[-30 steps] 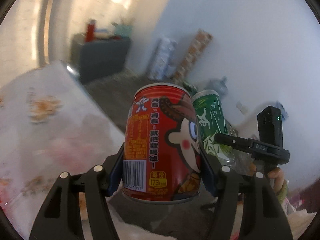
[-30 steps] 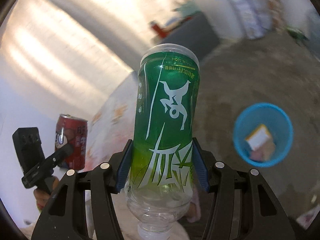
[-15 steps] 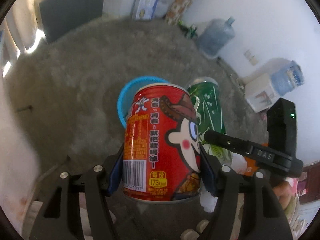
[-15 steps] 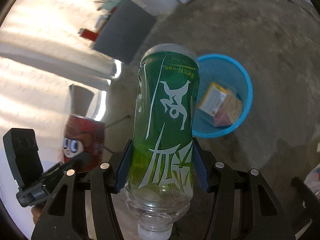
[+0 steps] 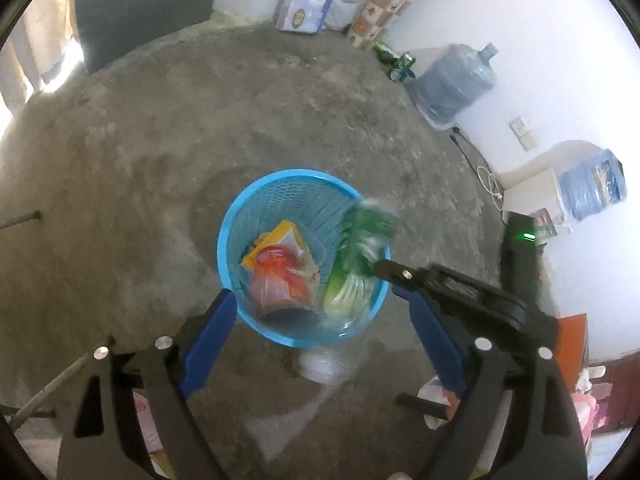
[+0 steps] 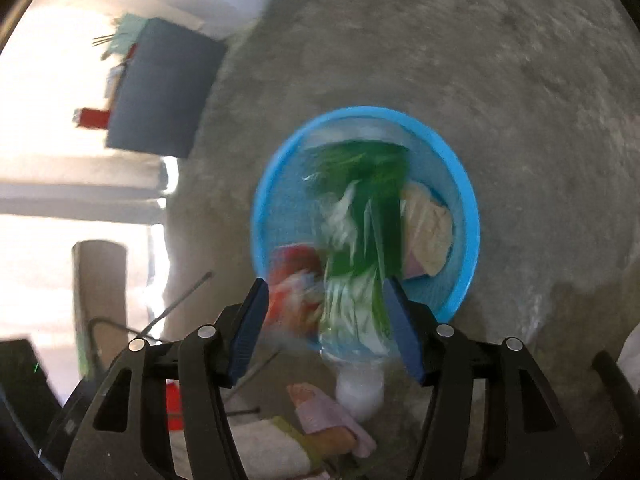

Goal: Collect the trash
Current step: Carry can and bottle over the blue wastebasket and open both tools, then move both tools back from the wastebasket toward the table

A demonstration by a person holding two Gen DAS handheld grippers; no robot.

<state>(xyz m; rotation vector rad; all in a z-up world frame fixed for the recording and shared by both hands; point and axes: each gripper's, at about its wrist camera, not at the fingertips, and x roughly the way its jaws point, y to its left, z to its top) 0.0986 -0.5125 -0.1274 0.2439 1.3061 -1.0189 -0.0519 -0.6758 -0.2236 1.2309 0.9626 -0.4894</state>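
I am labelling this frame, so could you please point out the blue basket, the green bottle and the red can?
blue basket [image 5: 280, 176]: left wrist view, on its far rim.
green bottle [image 6: 360, 248]: right wrist view, on its blurred label, mid-body.
red can [image 5: 276, 276]: left wrist view, on its blurred side.

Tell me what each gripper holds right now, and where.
Nothing. Both jaws stand open; the blurred can and bottle are loose over the bin.
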